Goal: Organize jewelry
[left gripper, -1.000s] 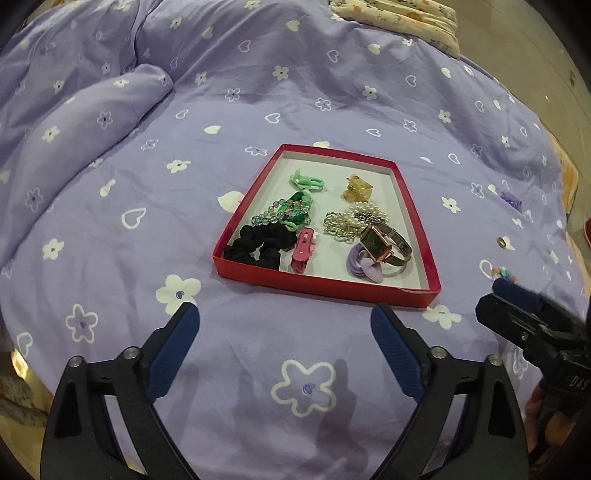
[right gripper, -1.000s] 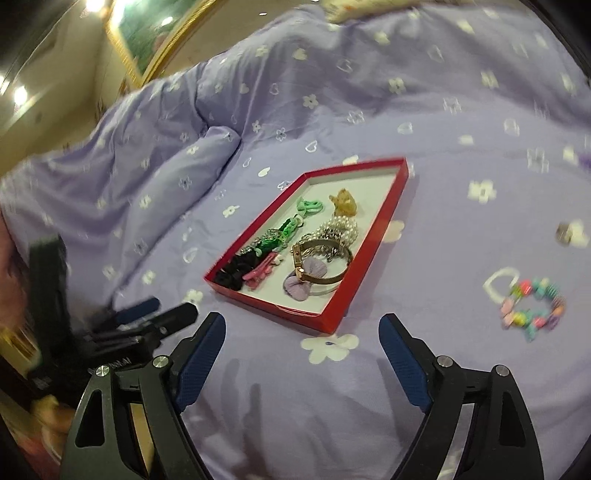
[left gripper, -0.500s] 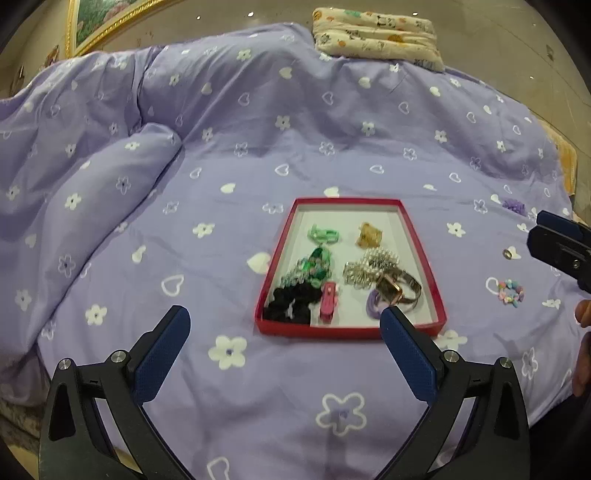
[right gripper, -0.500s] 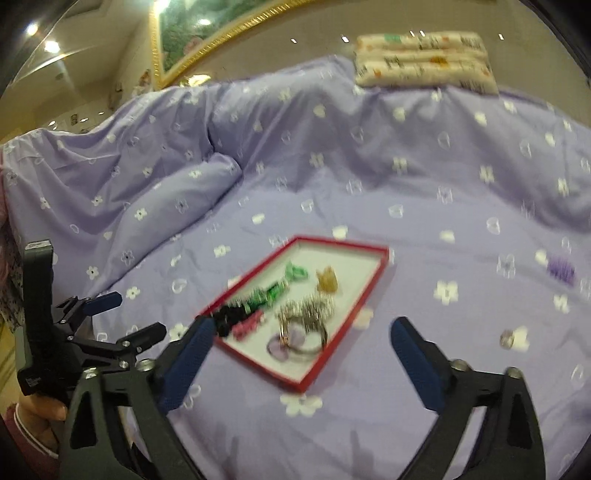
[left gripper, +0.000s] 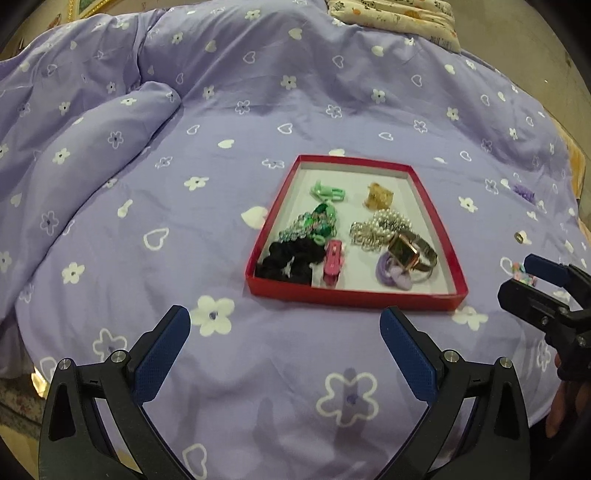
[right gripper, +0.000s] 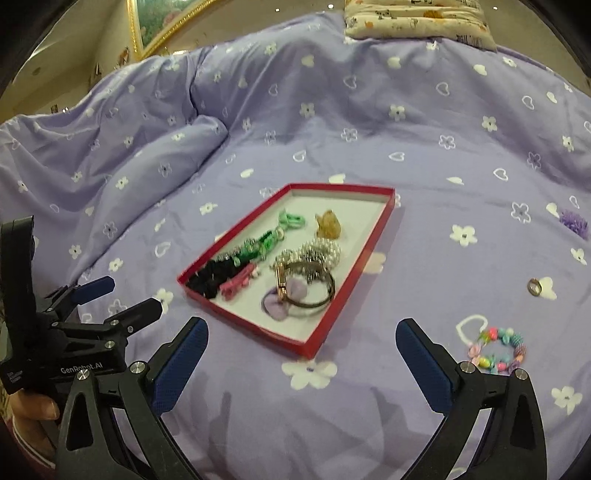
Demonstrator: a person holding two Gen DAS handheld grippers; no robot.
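A red tray (left gripper: pixel 354 297) (right gripper: pixel 258 326) lies on the purple bedspread and holds a watch (left gripper: pixel 408 253), pearl bracelets (left gripper: pixel 380 227), a black scrunchie (left gripper: pixel 288 260), clips and hair ties. To its right on the spread lie a colourful bead bracelet (right gripper: pixel 496 349), a ring (right gripper: pixel 533 286) (left gripper: pixel 520 237) and a purple scrunchie (right gripper: pixel 573 221). My left gripper (left gripper: pixel 284 354) is open and empty, just short of the tray's near edge. My right gripper (right gripper: pixel 301 363) is open and empty near the tray's near corner, with the bead bracelet just off its right finger.
A raised fold of the quilt (left gripper: pixel 92 147) lies left of the tray. A patterned pillow (right gripper: pixel 413 18) sits at the far end of the bed. The bed's right edge (left gripper: pixel 576 173) drops off beyond the purple scrunchie.
Both grippers pulled back and up half a second ago, then came back in toward the tray. Both stayed open and empty. The tray's contents have not moved.
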